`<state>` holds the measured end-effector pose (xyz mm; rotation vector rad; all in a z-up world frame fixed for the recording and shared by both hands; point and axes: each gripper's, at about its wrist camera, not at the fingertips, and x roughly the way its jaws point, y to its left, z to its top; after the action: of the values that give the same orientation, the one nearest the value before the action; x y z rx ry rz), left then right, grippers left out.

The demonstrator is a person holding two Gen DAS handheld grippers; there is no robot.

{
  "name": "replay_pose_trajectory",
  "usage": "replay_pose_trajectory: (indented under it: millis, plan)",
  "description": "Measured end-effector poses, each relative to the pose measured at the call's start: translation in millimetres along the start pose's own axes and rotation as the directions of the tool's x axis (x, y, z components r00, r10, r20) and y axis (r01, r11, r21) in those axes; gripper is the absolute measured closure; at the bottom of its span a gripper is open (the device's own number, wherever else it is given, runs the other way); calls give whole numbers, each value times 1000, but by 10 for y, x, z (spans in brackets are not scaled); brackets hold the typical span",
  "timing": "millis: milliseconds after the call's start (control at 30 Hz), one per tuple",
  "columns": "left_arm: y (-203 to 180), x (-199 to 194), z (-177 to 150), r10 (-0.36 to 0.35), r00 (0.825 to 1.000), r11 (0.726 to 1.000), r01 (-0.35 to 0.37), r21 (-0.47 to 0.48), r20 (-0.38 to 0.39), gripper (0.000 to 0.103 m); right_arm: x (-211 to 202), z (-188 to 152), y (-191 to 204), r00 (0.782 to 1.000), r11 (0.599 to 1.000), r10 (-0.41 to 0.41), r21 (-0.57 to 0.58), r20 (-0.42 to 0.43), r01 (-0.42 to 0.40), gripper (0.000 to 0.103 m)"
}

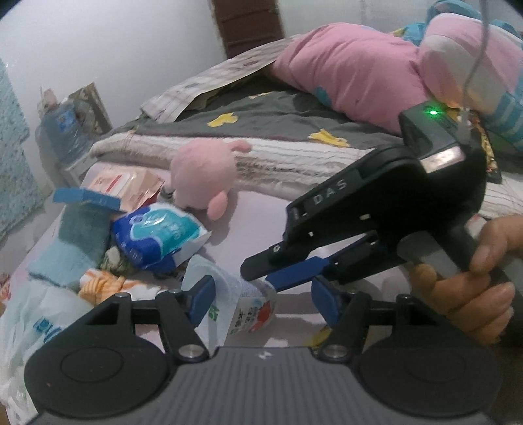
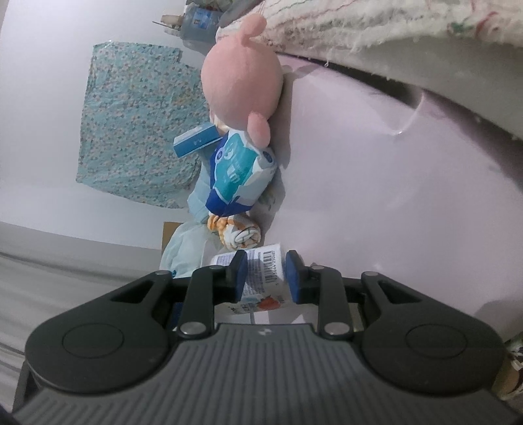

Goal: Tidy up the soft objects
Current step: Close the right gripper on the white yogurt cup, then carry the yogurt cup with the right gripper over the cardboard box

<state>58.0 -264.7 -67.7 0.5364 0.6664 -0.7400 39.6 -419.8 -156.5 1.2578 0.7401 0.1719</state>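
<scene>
The right gripper's blue fingers (image 2: 237, 278) are covering part of the small printed packet (image 2: 261, 261), whose lettering is blurring beyond reading.

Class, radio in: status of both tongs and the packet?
Right tongs shut on small printed packet. Left tongs open around it. Soft pile beside.

A brown door (image 1: 250, 26) stands at twelve o'clock in the left wrist view, in a white wall (image 1: 98, 42). A water jug (image 1: 65, 127) sits at nine o'clock. In the right wrist view, a patterned teal cloth (image 2: 134, 124) hangs at ten o'clock.
</scene>
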Motion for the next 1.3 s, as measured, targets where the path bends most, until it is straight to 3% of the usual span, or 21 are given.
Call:
replay_pose_trajectory:
  millis: [200, 367, 533, 700, 800, 900, 1167, 1300]
  plan:
    - [-80, 62, 20, -55, 998, 998, 56, 14, -12, 38, -159, 10, 25, 995, 997, -63, -38, 83, 66, 61]
    - [-64, 17, -2, -76, 997, 997, 76, -5, 18, 38, -283, 36, -51, 992, 998, -53, -25, 115, 56, 61]
    - [47, -110, -45, -21, 998, 999, 23, -47, 55, 28, -390, 49, -41, 988, 999, -8, -44, 155, 15, 61]
    - [268, -8, -107, 7, 1000, 990, -8, -142, -8, 25, -344, 45, 135, 990, 990, 41, -139, 136, -22, 61]
    - [364, 131, -151, -31, 998, 976, 19, -215, -52, 25, -243, 50, 226, 993, 983, 36, -184, 110, -15, 61]
    - [370, 234, -166, -49, 997, 973, 34, -229, -59, 27, -137, 57, 260, 996, 977, 15, -211, 92, 5, 61]
    - [268, 378, -145, 2, 999, 987, -8, -163, -35, 36, 47, 69, 307, 999, 968, 3, -250, 46, 8, 67]
    - [288, 380, -147, -5, 1000, 982, 0, -187, -26, 42, 43, 76, 309, 999, 967, 5, -254, 52, 9, 80]
